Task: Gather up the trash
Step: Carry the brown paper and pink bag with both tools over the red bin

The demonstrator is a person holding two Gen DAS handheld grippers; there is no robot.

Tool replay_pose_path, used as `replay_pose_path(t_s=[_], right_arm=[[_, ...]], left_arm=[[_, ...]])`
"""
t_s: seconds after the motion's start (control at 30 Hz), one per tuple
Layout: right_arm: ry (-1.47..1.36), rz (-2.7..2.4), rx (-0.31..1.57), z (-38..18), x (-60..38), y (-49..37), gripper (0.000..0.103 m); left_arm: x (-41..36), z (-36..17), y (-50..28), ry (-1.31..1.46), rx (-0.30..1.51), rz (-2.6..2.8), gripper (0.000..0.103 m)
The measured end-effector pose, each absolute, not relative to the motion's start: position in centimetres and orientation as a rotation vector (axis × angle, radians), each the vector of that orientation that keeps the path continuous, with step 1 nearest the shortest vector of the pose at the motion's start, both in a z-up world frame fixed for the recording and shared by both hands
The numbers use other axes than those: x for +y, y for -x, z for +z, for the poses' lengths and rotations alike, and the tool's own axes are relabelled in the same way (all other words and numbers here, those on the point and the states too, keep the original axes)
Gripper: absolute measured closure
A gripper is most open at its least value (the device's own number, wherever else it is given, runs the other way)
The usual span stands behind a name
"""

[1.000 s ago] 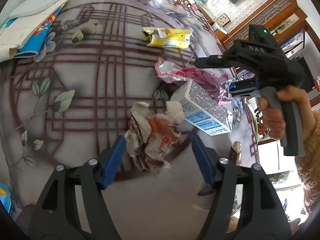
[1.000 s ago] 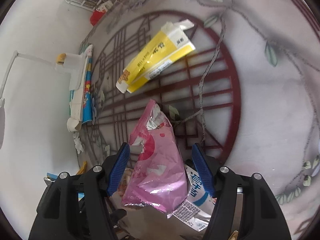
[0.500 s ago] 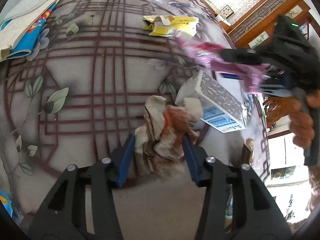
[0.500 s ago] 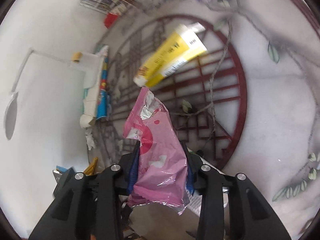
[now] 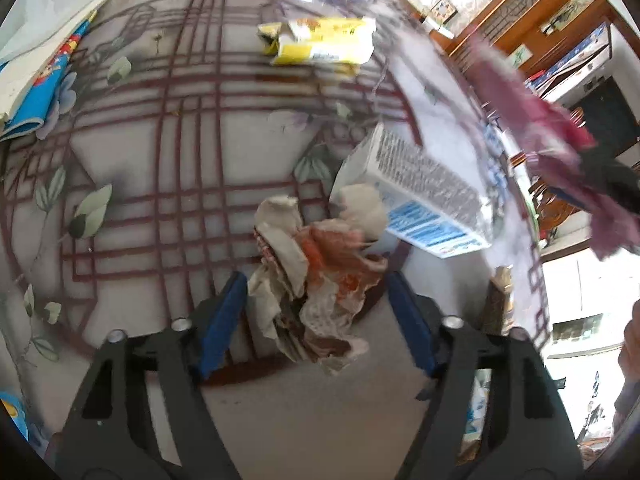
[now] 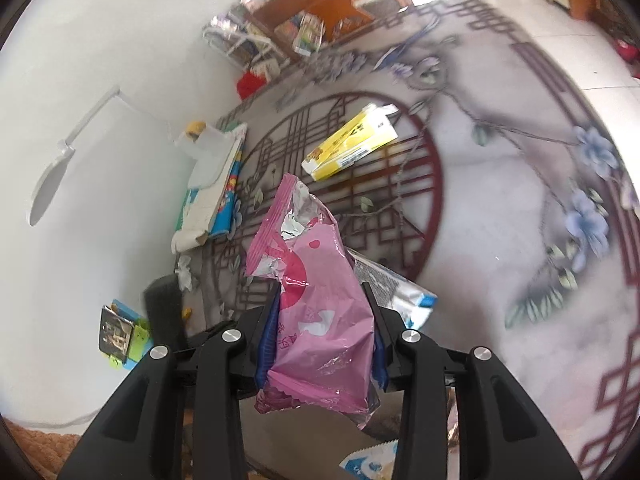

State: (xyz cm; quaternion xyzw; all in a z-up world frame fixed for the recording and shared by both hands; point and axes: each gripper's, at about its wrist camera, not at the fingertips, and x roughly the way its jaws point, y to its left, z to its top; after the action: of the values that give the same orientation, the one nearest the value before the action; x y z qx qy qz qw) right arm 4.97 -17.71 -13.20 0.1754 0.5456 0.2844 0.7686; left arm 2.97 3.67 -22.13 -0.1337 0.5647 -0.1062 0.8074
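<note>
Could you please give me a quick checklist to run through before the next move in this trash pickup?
1. Right gripper clamped on pink wrapper: ok.
2. Pink wrapper clear of the table: ok.
3. Crumpled paper between the left gripper fingers: ok.
4. Left fingers pressing the paper: not ok, jaws are opening, gaps show.
5. Milk carton and yellow box collected: not ok, both lie on the table.
6. Trash bin location: cannot tell.
</note>
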Motion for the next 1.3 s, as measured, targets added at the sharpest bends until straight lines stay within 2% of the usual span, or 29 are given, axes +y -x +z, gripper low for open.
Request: replay_pose_path(t_s=[0.07, 0.1, 0.17, 0.2, 0.5, 0.83, 1.3], right_arm=[[-0.376, 0.59, 1.139, -12.5, -18.5, -4.0, 0.067], [-0.359, 0.568, 1.098, -12.0, -18.8, -3.3, 0.067], [-0.323, 0.534, 1.037, -11.2, -19.6, -2.4, 0.067], [-0.306, 0.516, 1.013, -10.9, -19.9, -2.0, 0.067], [-0.335, 0.424, 0.941, -9.7, -23.1, -1.4, 0.067], [-0.386, 0.343, 0.941, -10.2, -26.4, -0.2, 0.067], [-0.453, 0.238, 0.893, -9.8, -32.1, 0.4, 0.067]], left_arm=[[3.6, -21.9, -2.6, 0.293, 1.193, -0.226, 0.059], [3.5, -21.4, -2.5, 0.283, 1.177, -0.222, 0.062], [3.1, -20.4, -2.4, 0.271, 1.146, -0.218, 0.08], [2.9, -19.9, -2.4, 0.274, 1.132, -0.221, 0.082], [1.0, -12.5, -2.5, 0.247, 0.921, -0.279, 0.084], [1.1, -13.8, -2.6, 0.265, 0.974, -0.284, 0.084], [-6.3, -8.7, -4.3, 0.205, 0.88, -0.443, 0.084]])
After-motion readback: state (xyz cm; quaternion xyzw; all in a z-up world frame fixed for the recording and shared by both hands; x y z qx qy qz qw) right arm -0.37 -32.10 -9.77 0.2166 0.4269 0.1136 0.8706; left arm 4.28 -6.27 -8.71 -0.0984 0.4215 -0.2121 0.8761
